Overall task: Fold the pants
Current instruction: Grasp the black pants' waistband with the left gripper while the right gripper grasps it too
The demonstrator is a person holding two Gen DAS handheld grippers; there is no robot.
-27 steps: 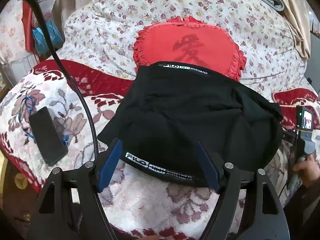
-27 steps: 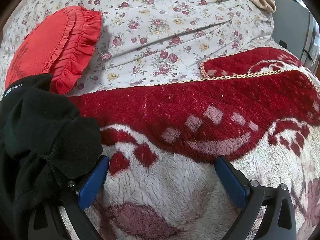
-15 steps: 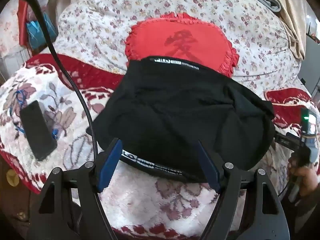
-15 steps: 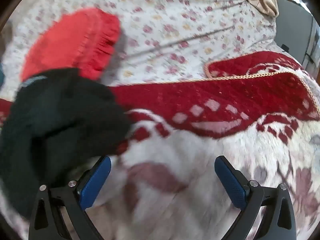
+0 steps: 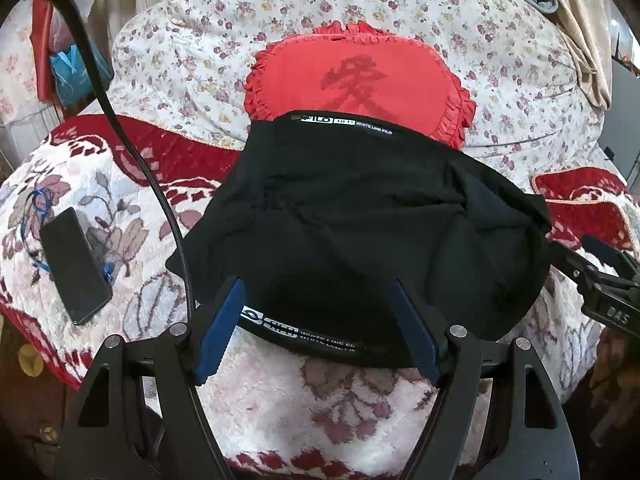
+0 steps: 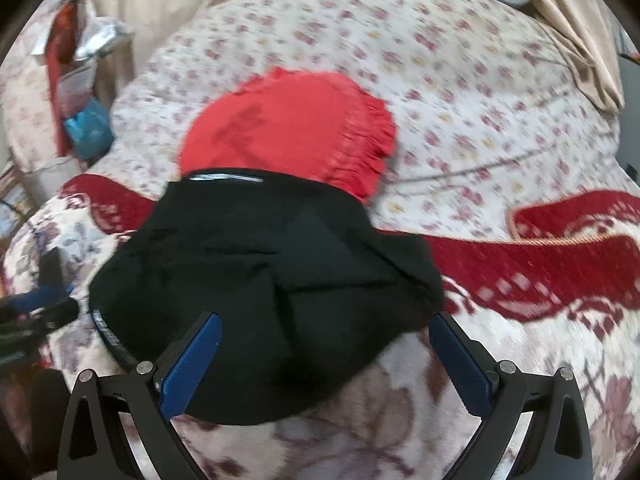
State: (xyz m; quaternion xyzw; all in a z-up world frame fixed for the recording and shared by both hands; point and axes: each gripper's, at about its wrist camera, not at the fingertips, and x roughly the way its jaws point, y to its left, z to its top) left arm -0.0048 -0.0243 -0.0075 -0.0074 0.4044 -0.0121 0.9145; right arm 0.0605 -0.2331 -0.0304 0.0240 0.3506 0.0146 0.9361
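The black pants (image 5: 360,224) lie folded in a rough bundle on the floral blanket, white-lettered waistband at the near and far edges. The far edge rests on a red frilled cushion (image 5: 356,76). My left gripper (image 5: 320,320) is open, its blue pads either side of the near waistband, holding nothing. My right gripper (image 6: 324,356) is open over the near edge of the pants (image 6: 272,280), empty; it also shows at the right edge of the left wrist view (image 5: 608,276). The right wrist view is blurred.
A black phone (image 5: 74,264) lies on the blanket (image 5: 328,408) at the left, next to a blue cord. A black cable (image 5: 132,152) curves across the left side. A floral quilt (image 5: 500,60) is piled behind the cushion.
My right gripper has swung left from the red blanket to face the pants. My left gripper has shifted only slightly. The pants have stayed put.
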